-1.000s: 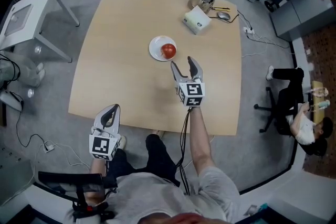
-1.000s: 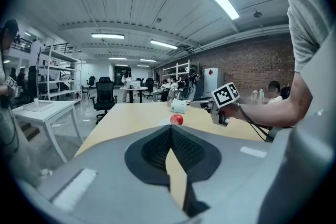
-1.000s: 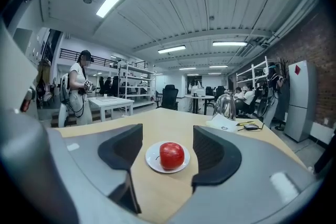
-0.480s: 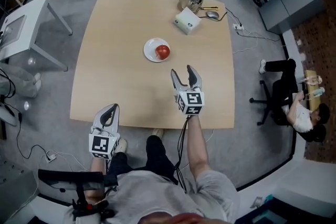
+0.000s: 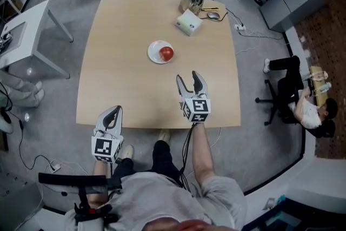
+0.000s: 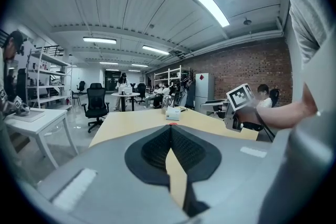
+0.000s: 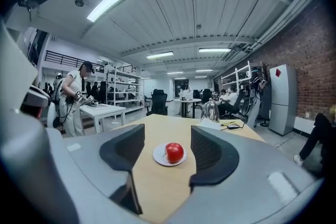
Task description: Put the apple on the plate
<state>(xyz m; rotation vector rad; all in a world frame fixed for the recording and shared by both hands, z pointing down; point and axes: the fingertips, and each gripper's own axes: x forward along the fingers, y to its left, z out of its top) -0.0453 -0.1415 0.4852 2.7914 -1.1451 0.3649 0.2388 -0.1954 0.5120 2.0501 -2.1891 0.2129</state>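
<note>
red round apple (image 5: 166, 53) rests on the small white plate (image 5: 153, 52), ahead of the right tool (image 5: 187, 77) and well apart. that tool: released, jaws just been closing somewhat, nothing between them. left tool (image 5: 112, 112): clenched, empty. judged: placing done; the next move calls only for standing clear.

No word, number or brand name can be read anywhere in this office scene. The cubes on the left gripper (image 5: 112, 112) and the right gripper (image 5: 188, 78) carry only black-and-white square patterns. The white box (image 5: 188, 22) on the table (image 5: 124, 62) shows no legible print.
</note>
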